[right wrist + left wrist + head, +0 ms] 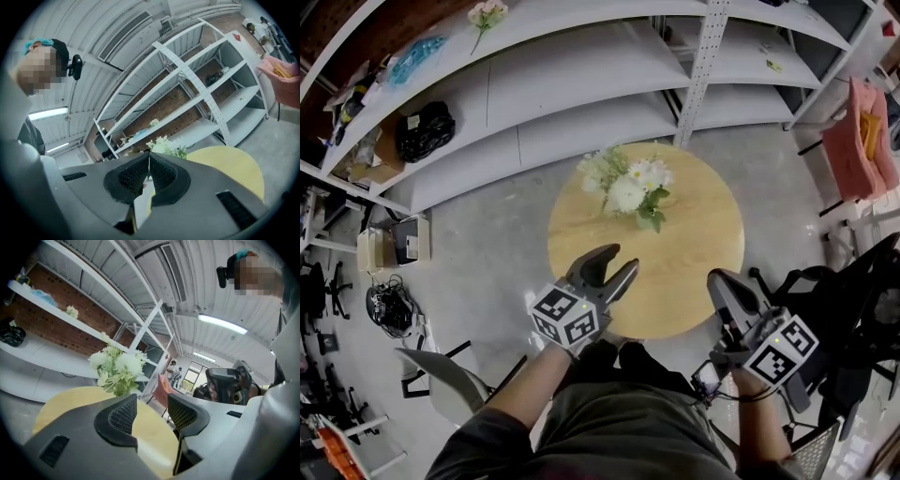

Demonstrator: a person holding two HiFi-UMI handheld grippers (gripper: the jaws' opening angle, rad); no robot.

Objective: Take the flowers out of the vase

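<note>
A bunch of white flowers with green leaves stands at the far side of a round wooden table; the vase under them is hidden by the blooms. My left gripper hovers over the table's near edge, open, nothing between its pads, the flowers well ahead of it. My right gripper is at the table's near right edge, shut and empty, with the flowers just above its closed jaws in the right gripper view.
White metal shelving curves behind the table, with a black bag, a loose flower and blue items on it. A pink chair stands at right, a black chair beside me, grey chair at left.
</note>
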